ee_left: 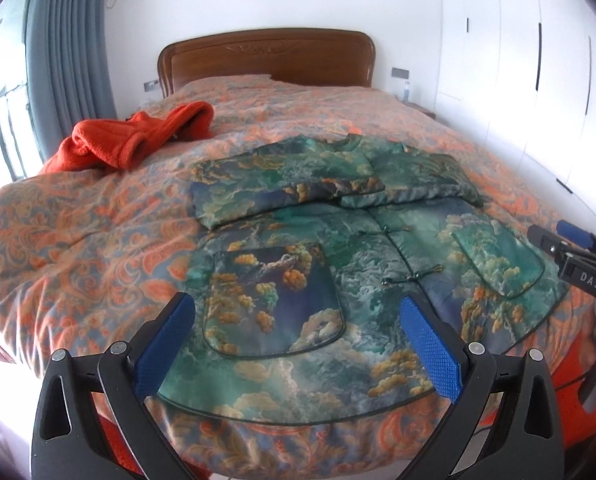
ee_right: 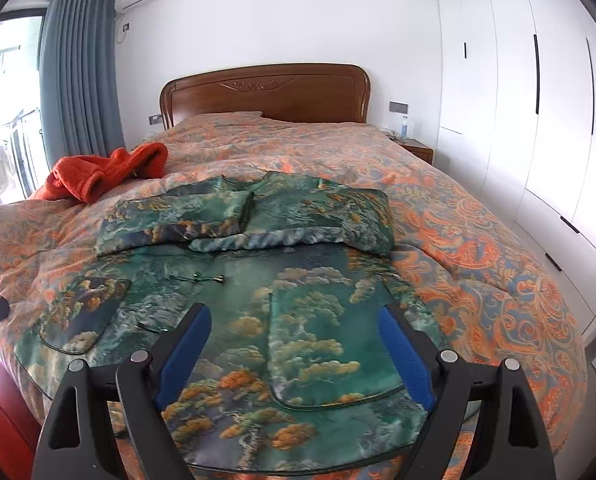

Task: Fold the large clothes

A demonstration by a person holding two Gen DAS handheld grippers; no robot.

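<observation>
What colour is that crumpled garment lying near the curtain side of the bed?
The crumpled garment is bright orange-red, a fleecy plain fabric; the left wrist view shows it best.

We count two garments on the bed (ee_right: pixel 478 240): one green printed jacket (ee_right: pixel 258 320) at the foot edge and one orange fleece (ee_right: pixel 106 168) near the left edge. On the jacket we count two patch pockets (ee_left: pixel 274 300), two sleeves (ee_right: pixel 178 216) folded across its chest, and at least two knot fasteners (ee_left: pixel 414 276). We see two grippers, left gripper (ee_left: pixel 298 320) and right gripper (ee_right: pixel 294 328), each with two blue fingers (ee_right: pixel 402 356)
</observation>
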